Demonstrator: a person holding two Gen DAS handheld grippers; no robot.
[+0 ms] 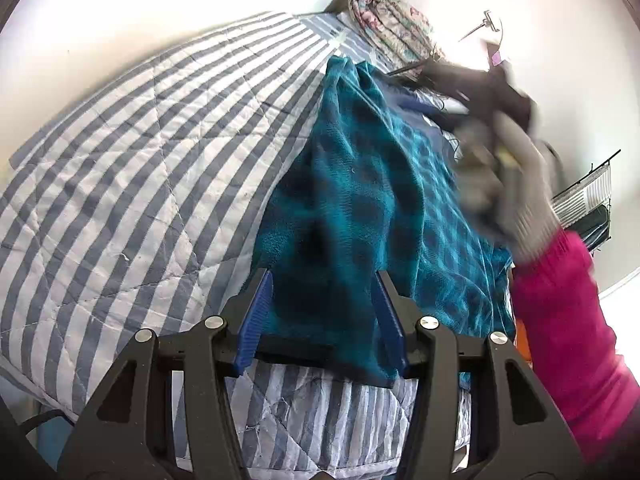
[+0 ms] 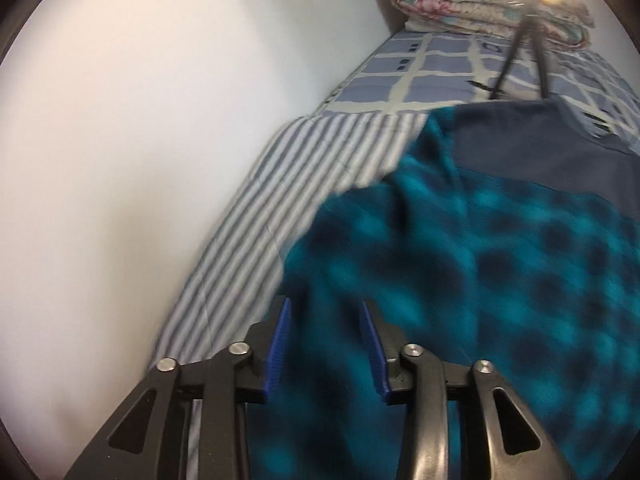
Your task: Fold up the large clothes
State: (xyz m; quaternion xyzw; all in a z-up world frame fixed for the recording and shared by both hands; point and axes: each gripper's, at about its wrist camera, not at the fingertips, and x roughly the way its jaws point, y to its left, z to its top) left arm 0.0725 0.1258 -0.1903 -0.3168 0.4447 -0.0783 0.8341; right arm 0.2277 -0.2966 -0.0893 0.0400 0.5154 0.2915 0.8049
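Lying rumpled on striped quilt (image 1: 120, 152), fuzzy teal plaid fleece (image 1: 352, 200), left gripper (image 1: 324, 280) and right gripper (image 2: 325, 308) both spread wide

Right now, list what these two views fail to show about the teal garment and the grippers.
- Right gripper, left wrist view: motion-blurred, so its jaws are unreadable.
- Teal garment, right wrist view: blurred, cut off by the frame's edges.
- Left gripper: fabric fills the gap, so any grip is unclear.
- Navy cloth: partly covered by the garment.
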